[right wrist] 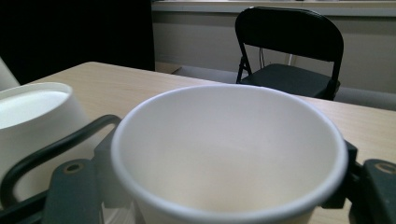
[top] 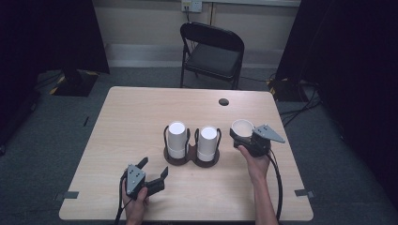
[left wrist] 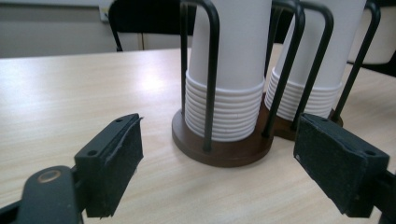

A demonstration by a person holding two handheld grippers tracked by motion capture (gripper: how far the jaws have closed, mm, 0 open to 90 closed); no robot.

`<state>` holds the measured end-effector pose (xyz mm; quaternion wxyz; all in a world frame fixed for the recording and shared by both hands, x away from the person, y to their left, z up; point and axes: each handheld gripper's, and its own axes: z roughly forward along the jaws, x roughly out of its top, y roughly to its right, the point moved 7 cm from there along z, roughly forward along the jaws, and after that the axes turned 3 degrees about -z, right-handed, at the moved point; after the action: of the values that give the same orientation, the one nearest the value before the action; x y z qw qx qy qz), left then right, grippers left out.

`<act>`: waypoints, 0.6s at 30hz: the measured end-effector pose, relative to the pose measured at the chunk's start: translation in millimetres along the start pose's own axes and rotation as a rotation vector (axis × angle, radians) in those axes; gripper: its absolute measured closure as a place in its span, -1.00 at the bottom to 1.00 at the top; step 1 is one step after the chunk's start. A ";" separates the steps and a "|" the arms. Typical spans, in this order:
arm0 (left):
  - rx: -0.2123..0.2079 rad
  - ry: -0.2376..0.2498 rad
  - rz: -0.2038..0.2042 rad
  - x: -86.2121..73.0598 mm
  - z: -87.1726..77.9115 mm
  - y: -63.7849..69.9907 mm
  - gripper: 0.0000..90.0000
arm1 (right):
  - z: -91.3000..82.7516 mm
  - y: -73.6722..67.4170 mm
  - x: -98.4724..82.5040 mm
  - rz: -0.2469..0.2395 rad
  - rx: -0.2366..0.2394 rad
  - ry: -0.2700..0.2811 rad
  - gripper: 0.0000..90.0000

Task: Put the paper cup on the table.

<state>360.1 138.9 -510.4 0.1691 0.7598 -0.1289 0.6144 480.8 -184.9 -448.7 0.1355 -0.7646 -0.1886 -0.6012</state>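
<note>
Two stacks of upturned white paper cups stand in a dark brown double holder (top: 191,158) with black wire hoops at the table's middle: the left stack (top: 177,138) and the right stack (top: 207,142). My right gripper (top: 245,136) is shut on a single white paper cup (top: 242,127), held upright, mouth up, just right of the right stack. The right gripper view has that cup (right wrist: 229,154) between the jaws, with the right stack's top (right wrist: 35,116) at the left. My left gripper (top: 154,169) is open near the front edge, facing the holder base (left wrist: 219,147); nothing sits between its pads (left wrist: 114,163).
A pale wood table (top: 136,112) has a cable hole (top: 224,101) near its far edge. A black folding chair (top: 211,54) stands beyond the table. Dark curtains hang at both sides.
</note>
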 end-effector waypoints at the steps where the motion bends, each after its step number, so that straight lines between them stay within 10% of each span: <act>1: 0.009 0.024 -0.010 0.8 -1.2 0.2 -0.65 | 2.8 2.0 -2.5 0.013 -0.005 -0.008 -0.44; 18: 0.036 0.054 -0.029 1.8 -3.5 -3.3 -0.65 | 38.7 14.9 -38.9 0.039 -0.008 -0.094 -0.47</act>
<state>358.7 143.4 -508.3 0.1676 0.7478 -0.1022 0.6343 513.1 -186.2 -495.5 0.1348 -0.7961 -0.1773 -0.5627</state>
